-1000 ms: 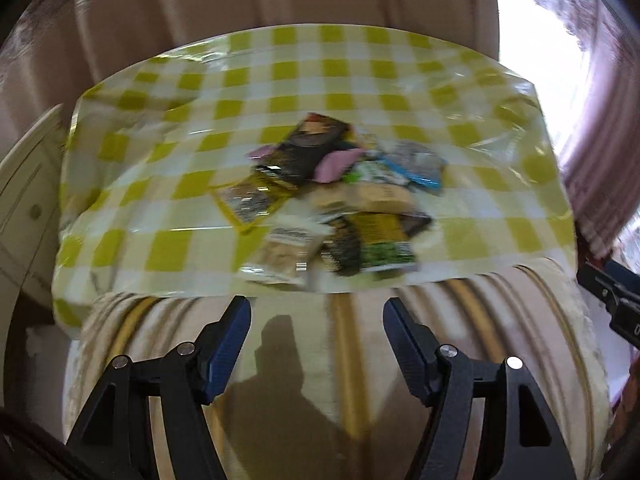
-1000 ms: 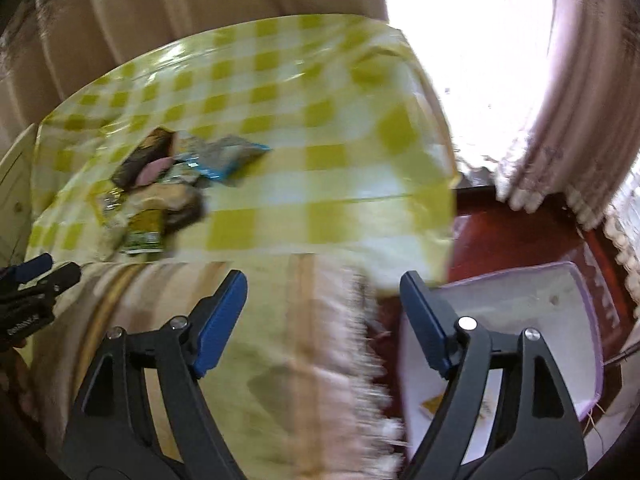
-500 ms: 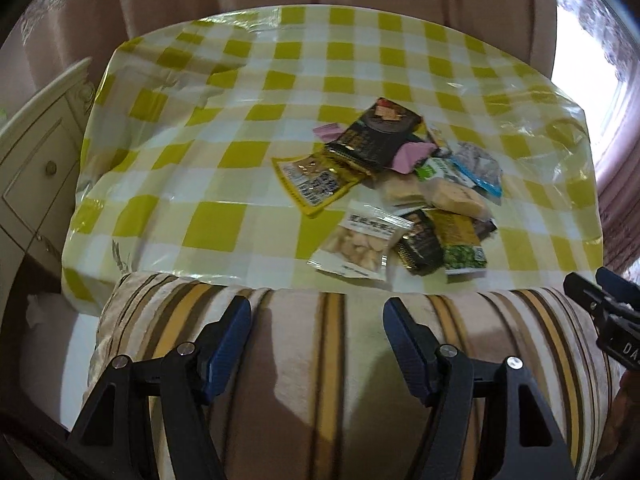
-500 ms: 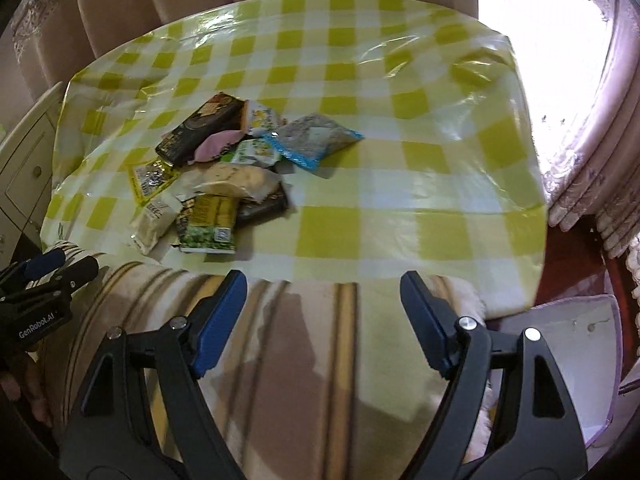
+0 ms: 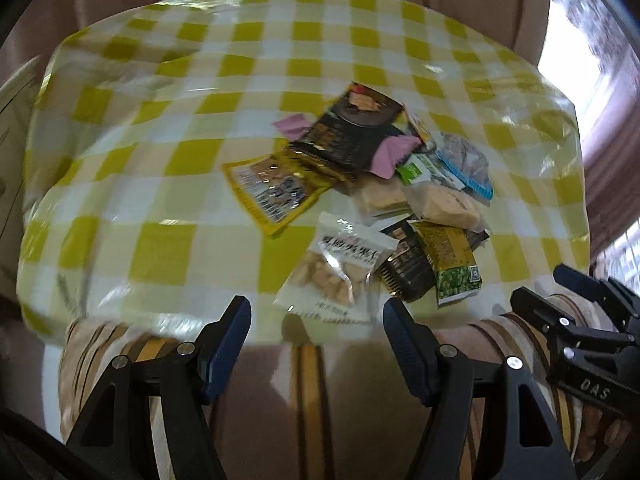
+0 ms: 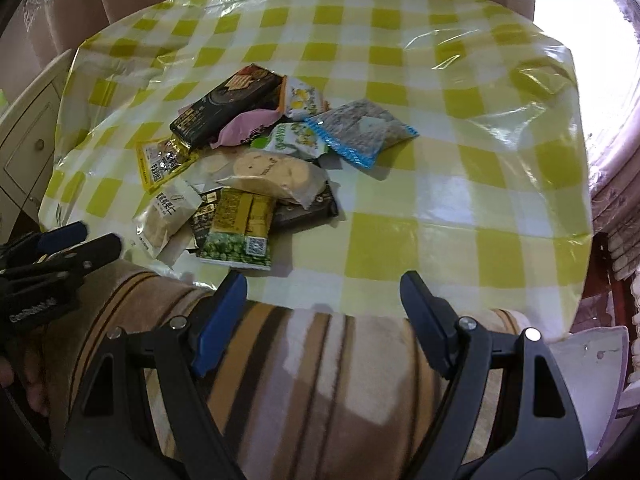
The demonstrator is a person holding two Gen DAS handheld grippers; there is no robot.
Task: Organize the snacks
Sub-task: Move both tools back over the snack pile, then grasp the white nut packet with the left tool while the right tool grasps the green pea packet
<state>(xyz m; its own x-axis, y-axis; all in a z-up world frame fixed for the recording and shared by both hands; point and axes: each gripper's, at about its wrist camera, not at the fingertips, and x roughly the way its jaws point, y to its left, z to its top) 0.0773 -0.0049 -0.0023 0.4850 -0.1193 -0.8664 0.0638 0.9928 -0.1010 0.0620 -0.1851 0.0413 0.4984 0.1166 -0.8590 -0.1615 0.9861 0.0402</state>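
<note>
A pile of snack packets lies on a table with a yellow-and-white checked cloth (image 5: 152, 184) (image 6: 460, 184). It holds a black box (image 5: 352, 132) (image 6: 228, 106), a yellow packet (image 5: 276, 192), a clear bag of nuts (image 5: 340, 272) (image 6: 168, 216), a green pea packet (image 5: 452, 264) (image 6: 240, 228), a bag of round crackers (image 6: 272, 172) and a blue-edged packet (image 6: 360, 132). My left gripper (image 5: 316, 332) is open and empty, just short of the nut bag. My right gripper (image 6: 324, 308) is open and empty, right of the pea packet, at the table's near edge.
A striped brown blanket (image 5: 304, 400) (image 6: 320, 380) lies under both grippers at the table's near edge. A white cabinet (image 6: 28, 132) stands at the left. Curtains hang behind the table. A white bin (image 6: 592, 368) sits on the floor at the right.
Both grippers have moved forward toward the snack pile, which now looks larger and nearer. The right view has swung left from the floor bin to the table. Both stay open.
</note>
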